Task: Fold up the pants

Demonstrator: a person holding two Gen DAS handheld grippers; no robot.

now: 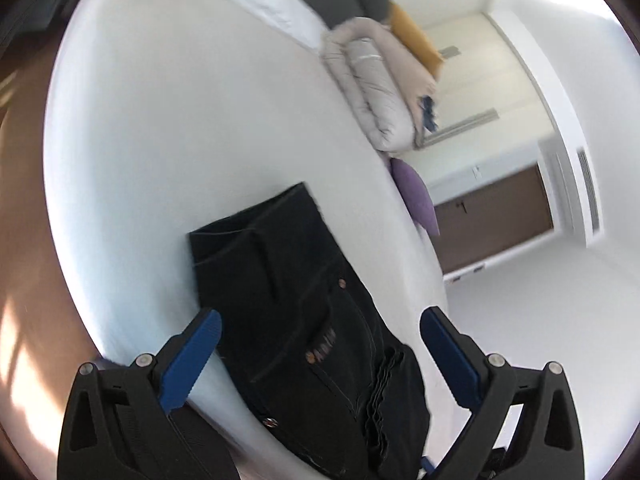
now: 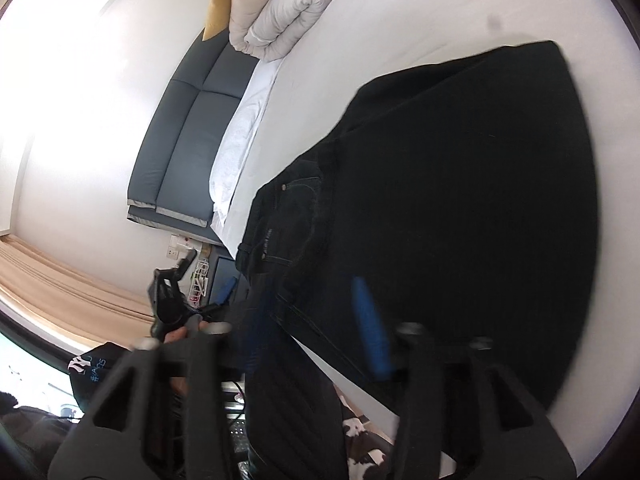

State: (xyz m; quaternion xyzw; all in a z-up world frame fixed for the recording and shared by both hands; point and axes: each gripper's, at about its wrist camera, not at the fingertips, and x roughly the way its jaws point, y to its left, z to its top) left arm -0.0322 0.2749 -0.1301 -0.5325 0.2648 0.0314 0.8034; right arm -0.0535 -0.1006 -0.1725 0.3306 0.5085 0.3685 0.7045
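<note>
Left gripper (image 1: pixel 320 330): we saw its blue fingers spread wide apart, hovering over the waistband end of the jeans and gripping nothing.
Right gripper (image 2: pixel 316 324): we found this view blurred; its blue fingers stood apart with dark cloth between them, and we could not tell whether they pinched it.
Black jeans (image 1: pixel 288 280): we saw them lying folded on the white bed (image 1: pixel 168 128), near its edge, with the waistband end draping over that edge toward the grippers; rivets and a button showed.
Rolled duvet (image 1: pixel 372 92): we noted it at the far side of the bed, well apart from the jeans, with a purple cushion (image 1: pixel 416 196) just beside it.
Dark headboard (image 2: pixel 188 128): we saw it against the wall.
</note>
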